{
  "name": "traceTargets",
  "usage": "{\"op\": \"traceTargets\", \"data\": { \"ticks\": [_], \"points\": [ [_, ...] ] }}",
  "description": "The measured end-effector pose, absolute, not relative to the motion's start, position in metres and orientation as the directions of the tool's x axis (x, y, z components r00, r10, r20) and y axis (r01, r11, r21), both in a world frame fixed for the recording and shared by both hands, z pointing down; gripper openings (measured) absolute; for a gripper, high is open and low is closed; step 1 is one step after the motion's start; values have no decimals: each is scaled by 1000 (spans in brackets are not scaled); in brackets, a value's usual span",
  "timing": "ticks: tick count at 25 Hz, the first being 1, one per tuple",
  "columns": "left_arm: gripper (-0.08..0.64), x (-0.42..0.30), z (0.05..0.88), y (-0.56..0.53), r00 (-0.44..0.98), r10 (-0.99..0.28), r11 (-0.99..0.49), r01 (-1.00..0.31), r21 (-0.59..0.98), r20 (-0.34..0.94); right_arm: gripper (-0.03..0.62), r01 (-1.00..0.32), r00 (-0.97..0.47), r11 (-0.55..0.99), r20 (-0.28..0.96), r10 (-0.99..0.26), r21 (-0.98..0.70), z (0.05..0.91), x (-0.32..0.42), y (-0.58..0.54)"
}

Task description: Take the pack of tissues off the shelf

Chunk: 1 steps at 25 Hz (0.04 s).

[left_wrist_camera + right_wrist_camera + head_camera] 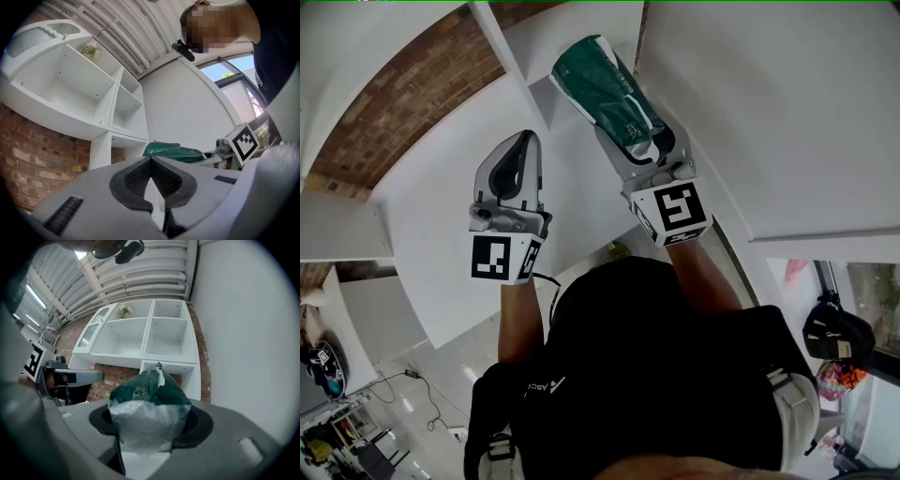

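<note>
The pack of tissues (609, 89), dark green with a clear plastic end, is held in the air by my right gripper (643, 152), whose jaws are shut on its near end. In the right gripper view the pack (147, 399) fills the gap between the pads, with the white shelf (140, 333) behind it. Its far end points at a lower shelf compartment (567, 37). My left gripper (523, 142) hangs to the left of the pack, tips touching and holding nothing. The left gripper view shows the pack (171, 151) beyond its shut tips (151, 161).
The white shelf unit (84, 89) stands against a brick wall (403, 103). A small plant (124, 311) sits in an upper compartment. A plain white wall (787, 112) runs along the right. The person's head and shoulders are at the bottom of the head view.
</note>
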<state>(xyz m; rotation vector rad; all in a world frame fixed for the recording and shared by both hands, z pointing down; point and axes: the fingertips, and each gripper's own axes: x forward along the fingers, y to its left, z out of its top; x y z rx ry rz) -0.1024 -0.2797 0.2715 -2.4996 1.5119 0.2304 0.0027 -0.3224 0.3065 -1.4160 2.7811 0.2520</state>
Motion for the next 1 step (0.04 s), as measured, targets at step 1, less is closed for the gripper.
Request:
{"op": "traceTargets", "data": {
  "ticks": [1],
  "points": [
    [-2,-102,272,-280,461,-854,-451,-887,-99,-240,276,-803,-592,579,-81,-802,139,307,3,-323]
  ]
}}
